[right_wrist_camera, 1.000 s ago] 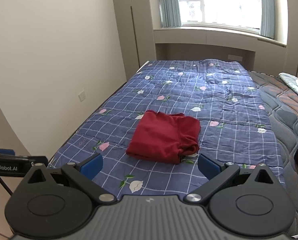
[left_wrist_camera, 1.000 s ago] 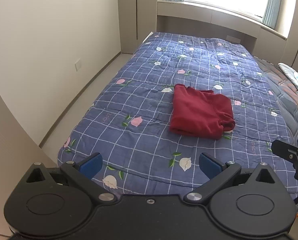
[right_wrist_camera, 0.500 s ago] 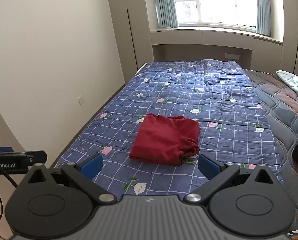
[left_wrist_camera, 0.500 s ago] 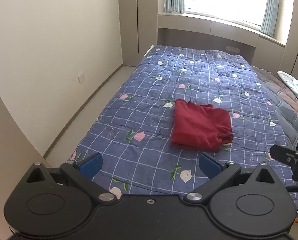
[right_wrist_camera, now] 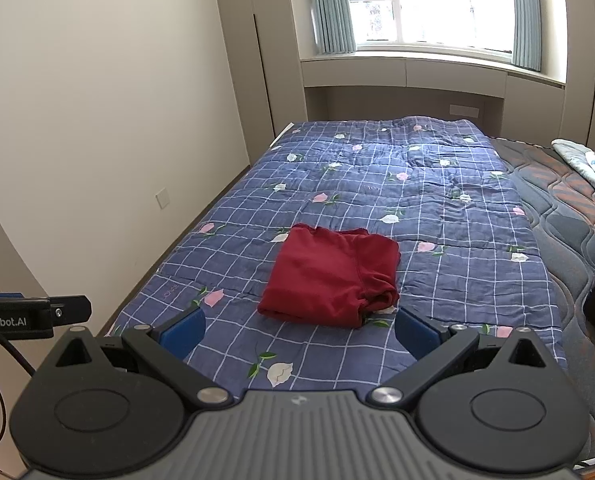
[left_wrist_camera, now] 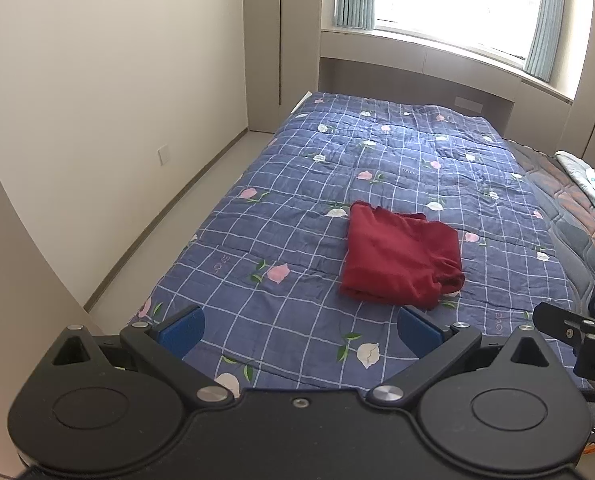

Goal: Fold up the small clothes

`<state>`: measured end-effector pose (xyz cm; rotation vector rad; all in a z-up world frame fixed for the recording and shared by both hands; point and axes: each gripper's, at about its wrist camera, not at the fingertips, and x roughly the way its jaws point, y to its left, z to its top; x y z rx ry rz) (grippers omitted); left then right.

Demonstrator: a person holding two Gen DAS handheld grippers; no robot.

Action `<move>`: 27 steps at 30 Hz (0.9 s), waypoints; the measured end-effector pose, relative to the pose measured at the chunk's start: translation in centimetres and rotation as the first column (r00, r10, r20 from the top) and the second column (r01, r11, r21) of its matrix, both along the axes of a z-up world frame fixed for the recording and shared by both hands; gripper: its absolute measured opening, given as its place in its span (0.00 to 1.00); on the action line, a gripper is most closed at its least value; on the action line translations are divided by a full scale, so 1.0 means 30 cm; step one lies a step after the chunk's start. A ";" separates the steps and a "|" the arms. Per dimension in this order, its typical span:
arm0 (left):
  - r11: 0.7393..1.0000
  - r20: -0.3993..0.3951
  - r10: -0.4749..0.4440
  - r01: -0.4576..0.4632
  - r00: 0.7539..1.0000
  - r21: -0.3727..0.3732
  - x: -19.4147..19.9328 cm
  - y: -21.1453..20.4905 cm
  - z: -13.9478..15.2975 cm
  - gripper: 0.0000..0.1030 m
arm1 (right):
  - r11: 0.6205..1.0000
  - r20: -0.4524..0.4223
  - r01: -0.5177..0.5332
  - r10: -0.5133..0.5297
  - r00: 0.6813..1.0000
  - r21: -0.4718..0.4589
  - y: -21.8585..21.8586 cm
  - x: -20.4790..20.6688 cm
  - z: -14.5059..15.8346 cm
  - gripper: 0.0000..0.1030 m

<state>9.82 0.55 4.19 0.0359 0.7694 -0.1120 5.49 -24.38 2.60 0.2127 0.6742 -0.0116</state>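
A dark red garment (left_wrist_camera: 401,258) (right_wrist_camera: 331,278) lies folded into a compact rectangle on the blue checked quilt (left_wrist_camera: 297,216) (right_wrist_camera: 417,200), near the bed's foot. My left gripper (left_wrist_camera: 300,330) hovers open above the quilt's near edge, well short of the garment, nothing between its blue pads. My right gripper (right_wrist_camera: 299,330) is open too, its pads just short of the garment's near edge and apart from it. Each gripper's body shows at the side edge of the other's view.
A bare quilted mattress (right_wrist_camera: 569,216) runs along the right of the bed, with a light patterned cloth (right_wrist_camera: 589,166) on it. A cream wall (left_wrist_camera: 97,100) and a strip of floor (left_wrist_camera: 169,232) lie left. Wardrobe and window stand beyond.
Both grippers have drawn back and lifted away from the bed; the red garment looks smaller and farther off, unmoved. Both stay open.
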 end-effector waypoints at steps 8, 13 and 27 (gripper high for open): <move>1.000 -0.003 0.006 -0.006 1.000 -0.008 0.001 0.002 -0.001 0.99 | 1.000 0.001 0.000 0.000 1.000 0.001 -0.004 -0.002 0.001 1.00; 1.000 -0.001 0.013 -0.013 1.000 -0.015 -0.002 0.004 0.001 0.99 | 1.000 0.006 -0.006 0.006 1.000 0.001 -0.004 -0.004 0.003 1.00; 1.000 -0.002 0.019 -0.019 1.000 -0.016 -0.004 0.005 -0.002 0.99 | 1.000 0.009 -0.009 0.009 1.000 0.001 -0.004 -0.005 0.003 1.00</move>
